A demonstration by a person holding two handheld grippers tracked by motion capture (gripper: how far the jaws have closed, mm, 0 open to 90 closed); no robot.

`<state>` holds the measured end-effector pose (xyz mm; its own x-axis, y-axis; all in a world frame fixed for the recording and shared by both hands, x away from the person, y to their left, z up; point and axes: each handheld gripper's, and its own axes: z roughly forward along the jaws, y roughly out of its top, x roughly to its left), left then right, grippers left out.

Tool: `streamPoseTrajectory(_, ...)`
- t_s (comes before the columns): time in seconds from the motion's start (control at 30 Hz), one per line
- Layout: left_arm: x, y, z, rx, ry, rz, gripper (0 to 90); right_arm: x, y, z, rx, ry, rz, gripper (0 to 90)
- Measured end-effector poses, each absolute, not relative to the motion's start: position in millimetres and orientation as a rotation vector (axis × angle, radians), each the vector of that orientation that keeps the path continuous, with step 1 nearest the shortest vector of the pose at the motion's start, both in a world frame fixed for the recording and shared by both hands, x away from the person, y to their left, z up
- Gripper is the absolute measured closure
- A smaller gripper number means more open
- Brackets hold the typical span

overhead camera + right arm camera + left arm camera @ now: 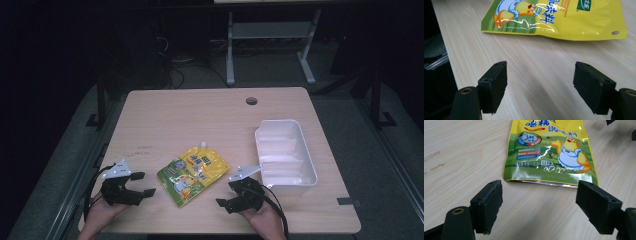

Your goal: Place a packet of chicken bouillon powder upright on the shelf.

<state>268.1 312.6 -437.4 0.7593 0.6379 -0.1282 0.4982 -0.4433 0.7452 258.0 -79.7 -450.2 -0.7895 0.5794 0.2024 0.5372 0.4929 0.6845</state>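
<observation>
A yellow and green spouted pouch (194,172) printed with a cartoon chick lies flat on the wooden table (210,115), near the front middle. My left gripper (143,184) rests to the pouch's left, open, jaws wide apart and empty. In the left gripper view the pouch (549,152) lies just beyond the jaws. My right gripper (226,196) sits to the pouch's right, open and empty as well. In the right gripper view the pouch (556,18) lies ahead of the jaws, its long edge toward them.
An empty white plastic bin (285,152) stands on the table's right side, just beyond the right gripper. A round cable hole (251,101) is near the far edge. The table's front edge (446,57) runs close to the right gripper's left.
</observation>
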Motion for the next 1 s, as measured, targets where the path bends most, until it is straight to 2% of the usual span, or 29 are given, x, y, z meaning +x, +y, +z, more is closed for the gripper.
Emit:
streamPoseTrajectory(0.43,275.1,302.2,-437.8,2.159,0.825,0.224,23.2,270.0,-83.8,-448.1,1.114,2.601,1.245,22.2)
streamPoseTrajectory(0.73,282.1,295.9,-437.1,2.148,0.823,0.236,23.7,291.5,-84.8,-437.5,1.177,2.558,1.252,19.8)
streamPoseTrajectory(1.0,285.4,288.6,-437.2,2.161,0.809,0.237,30.8,319.6,-74.5,-420.5,1.201,2.536,1.227,19.2)
